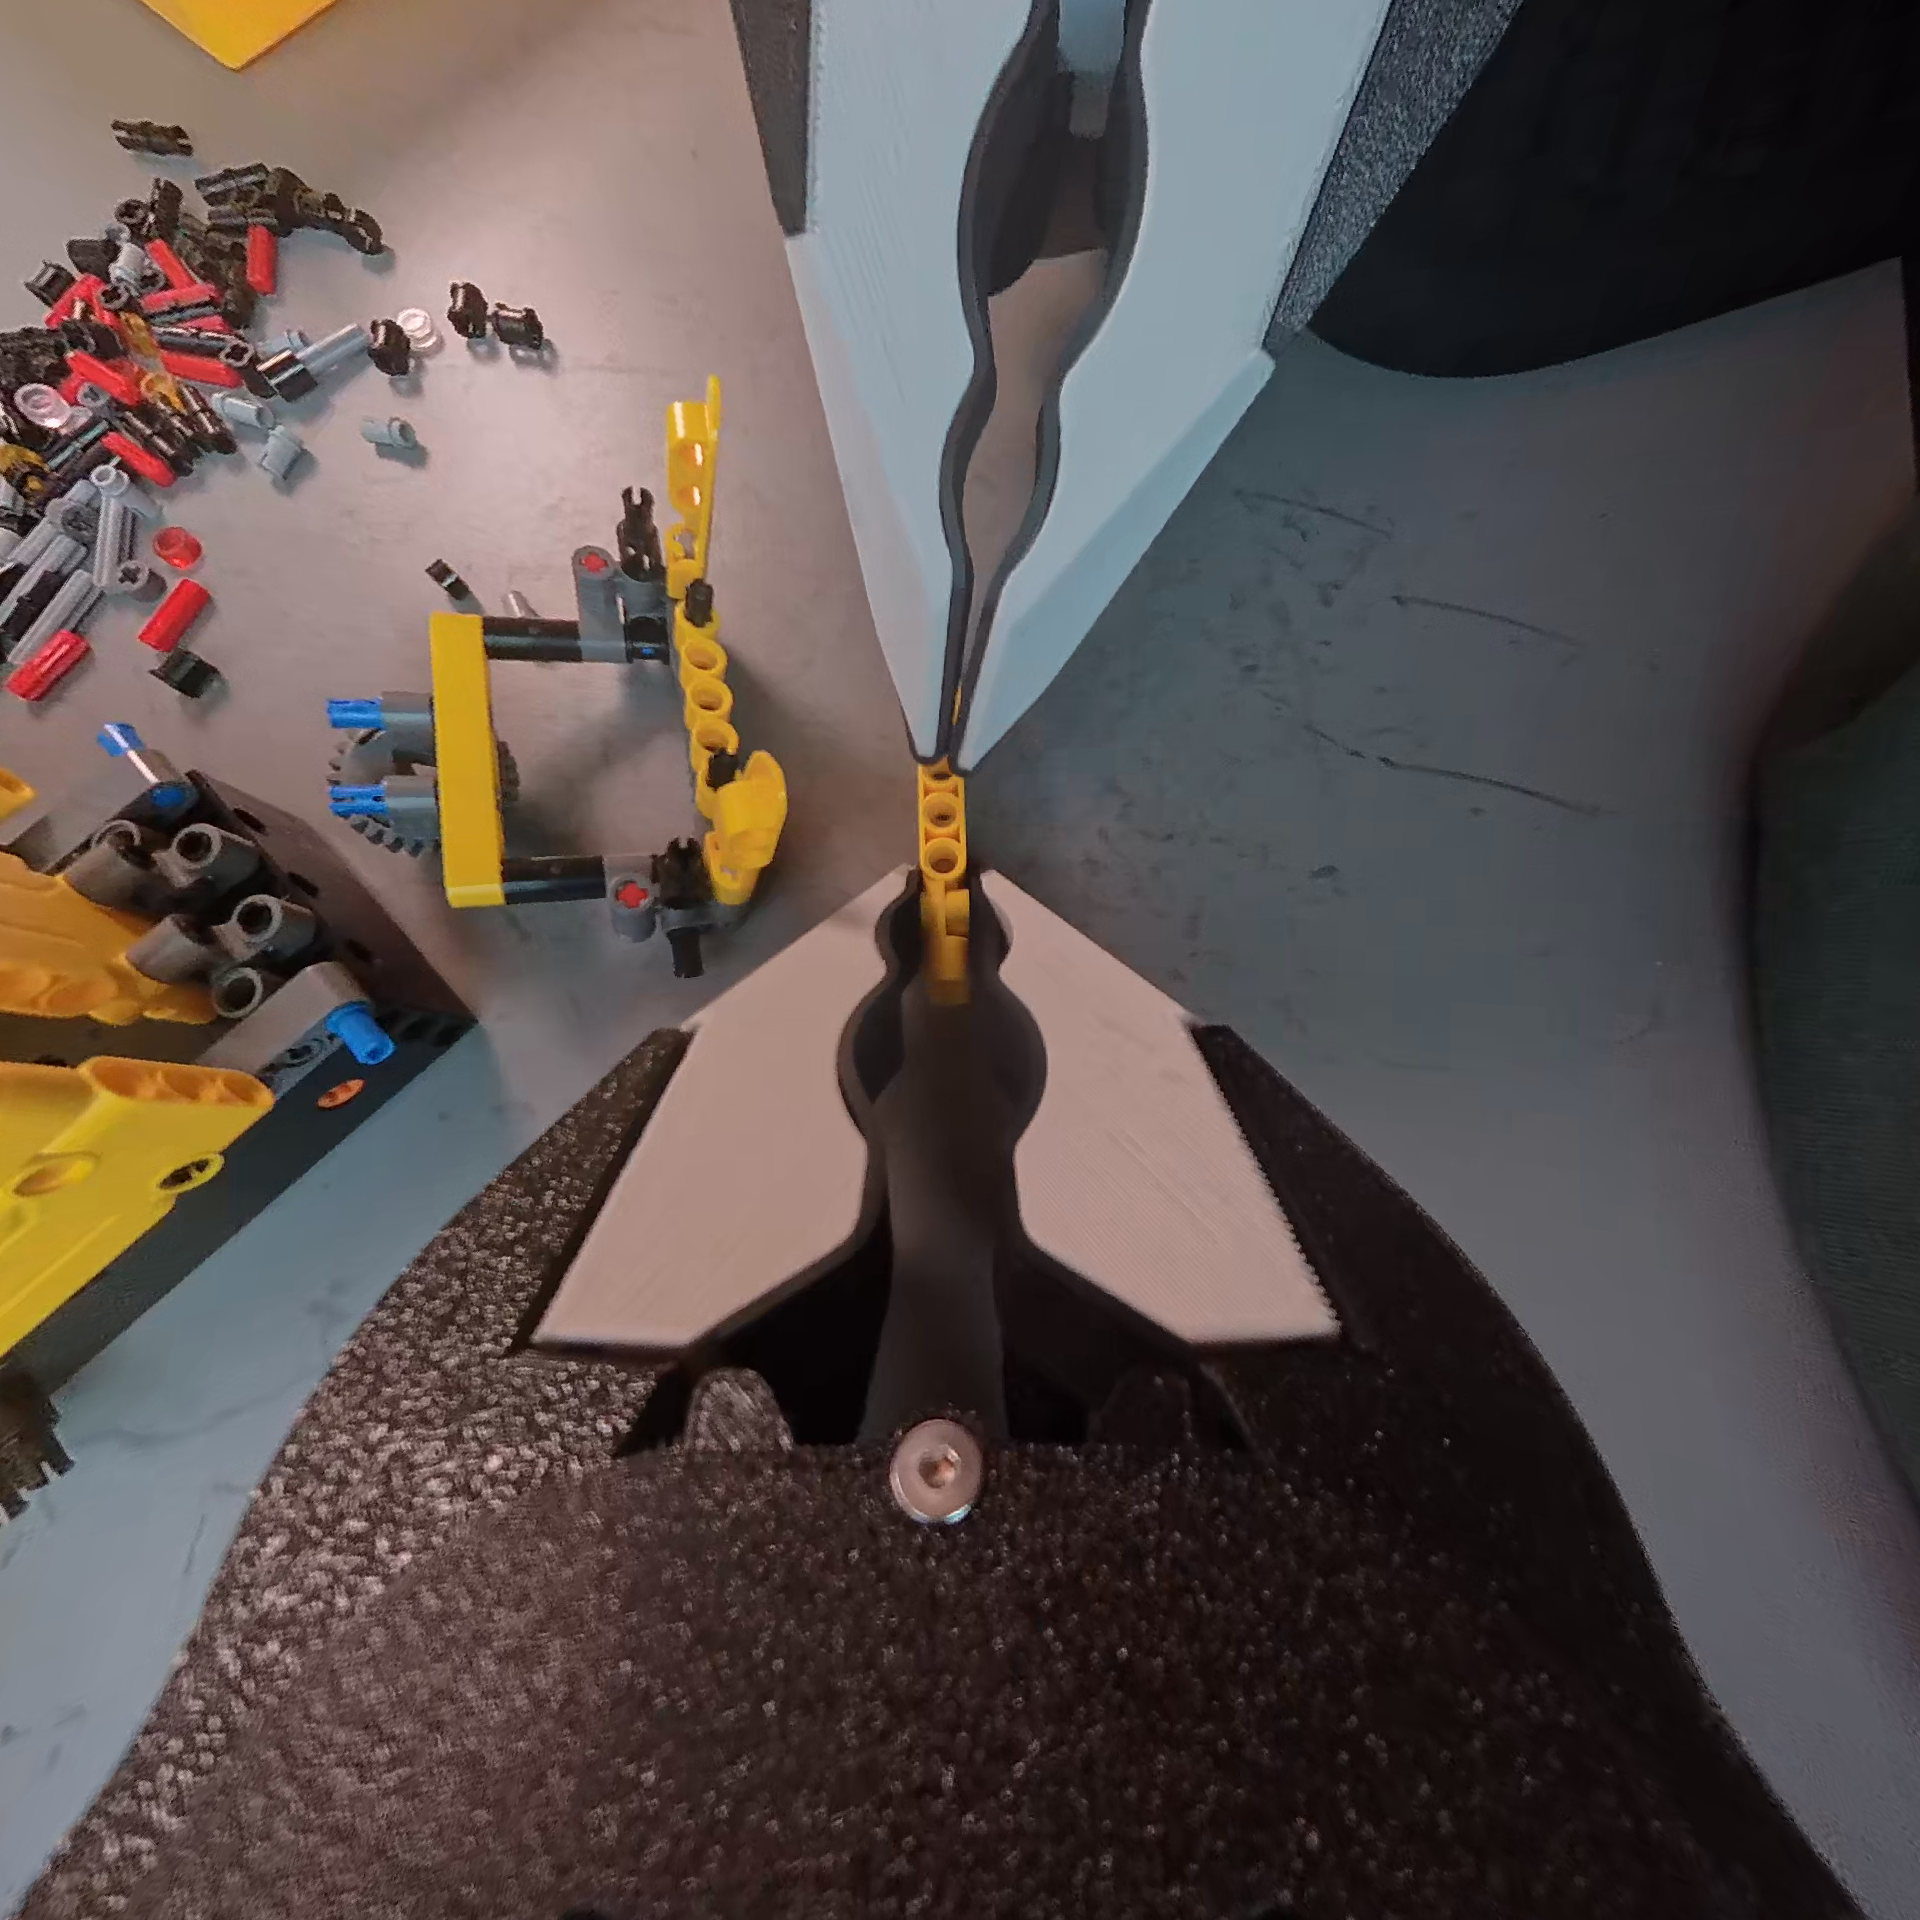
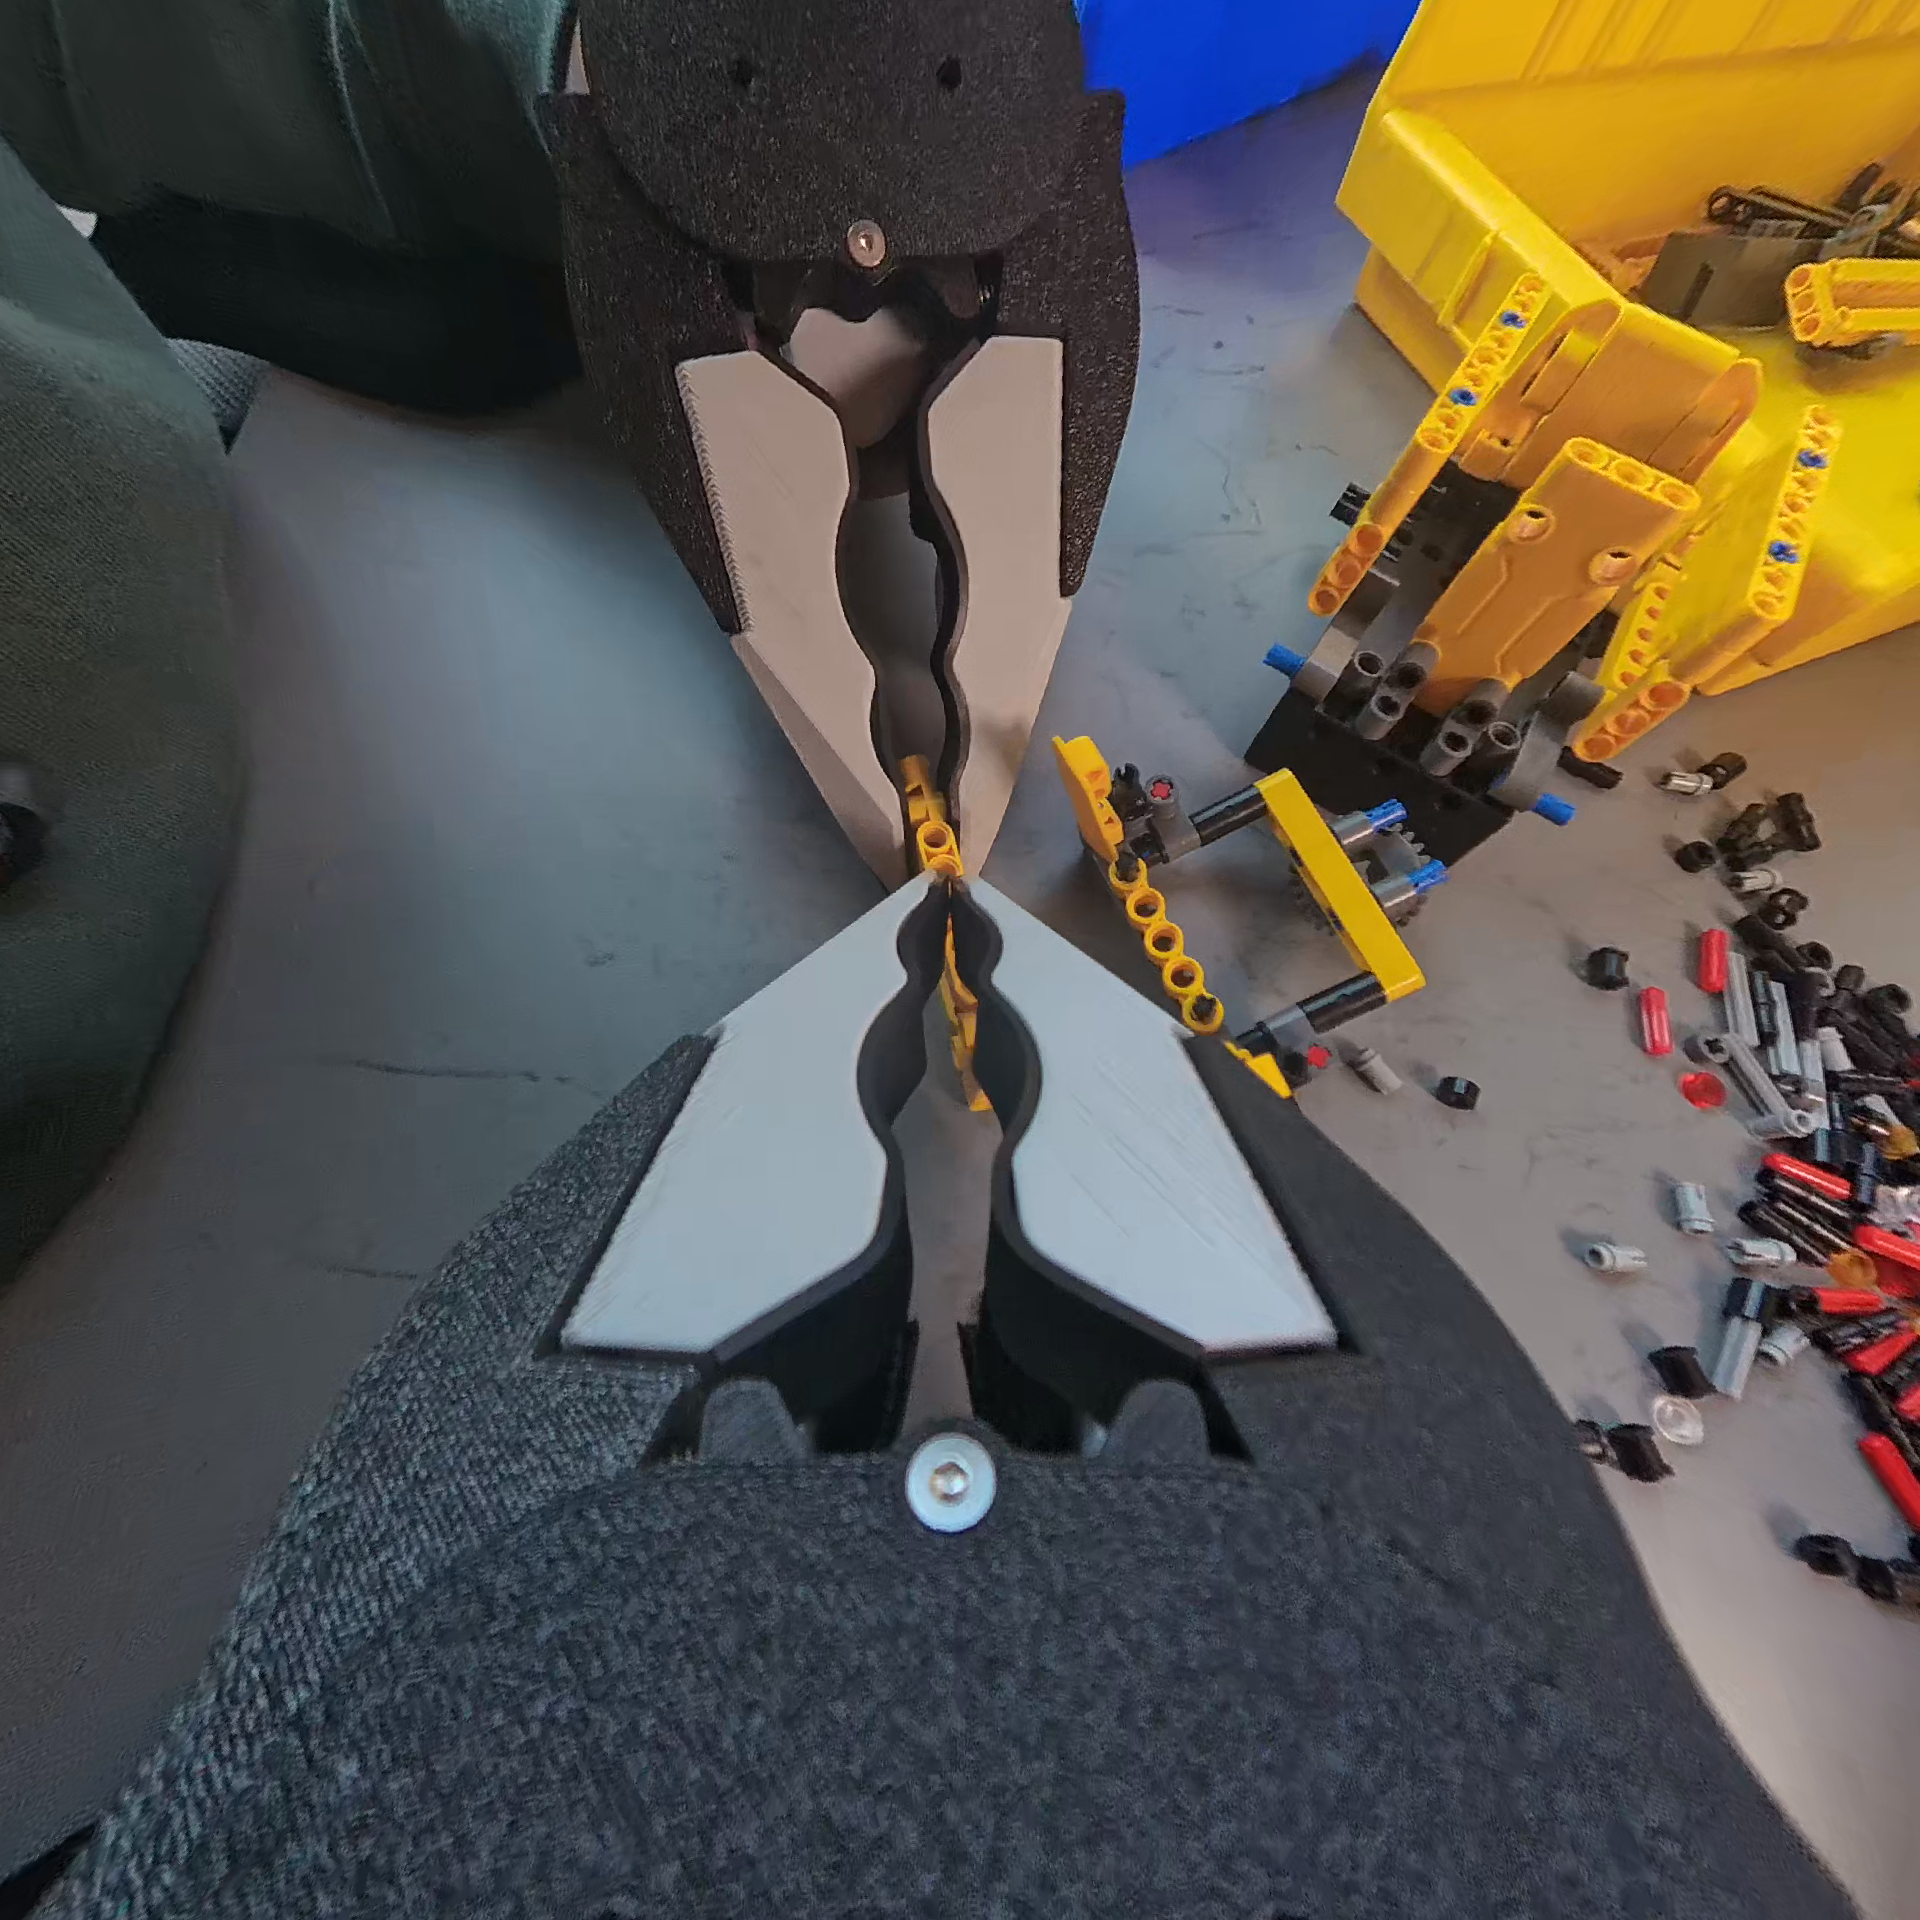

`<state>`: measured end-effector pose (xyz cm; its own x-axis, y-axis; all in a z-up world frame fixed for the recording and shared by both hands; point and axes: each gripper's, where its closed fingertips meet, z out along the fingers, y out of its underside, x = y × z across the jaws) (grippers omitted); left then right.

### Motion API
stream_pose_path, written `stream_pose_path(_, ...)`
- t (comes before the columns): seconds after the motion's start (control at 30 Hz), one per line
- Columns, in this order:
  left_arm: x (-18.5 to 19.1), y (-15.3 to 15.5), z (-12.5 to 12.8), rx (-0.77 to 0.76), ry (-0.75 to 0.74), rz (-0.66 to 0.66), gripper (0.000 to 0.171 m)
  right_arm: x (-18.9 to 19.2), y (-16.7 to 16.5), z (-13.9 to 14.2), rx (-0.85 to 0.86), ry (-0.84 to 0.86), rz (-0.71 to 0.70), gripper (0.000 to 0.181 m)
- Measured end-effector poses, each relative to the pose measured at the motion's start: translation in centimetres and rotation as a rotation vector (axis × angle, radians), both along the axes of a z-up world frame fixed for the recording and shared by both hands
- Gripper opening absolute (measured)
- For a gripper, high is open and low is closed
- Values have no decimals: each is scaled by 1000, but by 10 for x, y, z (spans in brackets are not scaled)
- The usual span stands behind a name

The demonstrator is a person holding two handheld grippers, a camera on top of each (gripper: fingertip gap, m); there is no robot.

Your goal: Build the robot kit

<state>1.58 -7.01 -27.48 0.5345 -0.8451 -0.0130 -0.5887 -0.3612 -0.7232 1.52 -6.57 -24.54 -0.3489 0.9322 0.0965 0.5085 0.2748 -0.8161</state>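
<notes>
A thin yellow beam with round holes (image 1: 941, 831) is gripped at both ends above the grey table (image 1: 1351, 727). My left gripper (image 1: 940, 883) is shut on its near end. My right gripper (image 1: 940, 750) comes in from the top of the left wrist view and is shut on the far end. In the right wrist view my right gripper (image 2: 948, 896) clamps the beam (image 2: 938, 840) tip to tip with the left gripper (image 2: 935, 868). Only a short stretch of the beam shows between the tips.
A small frame of yellow beams, black axles and a gear (image 1: 582, 758) (image 2: 1247, 904) lies beside the grippers. A larger yellow and black model (image 2: 1507, 623), a yellow bin (image 2: 1662, 156) and a pile of small red, black and grey parts (image 2: 1818, 1195) lie beyond. Dark green clothing (image 2: 104, 727) is at the table edge. Both grippers' tips are close together, under 4 cm apart.
</notes>
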Motion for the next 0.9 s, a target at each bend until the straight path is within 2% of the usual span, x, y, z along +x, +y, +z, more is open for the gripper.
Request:
stream_pose_path(0.6,0,-1,0,6,5,-3,7,-11,-5,-2,43,-19,0,0)
stream_pose_path(0.9,-2,0,0,27,16,0,11,5,14,11,52,57,-40,14)
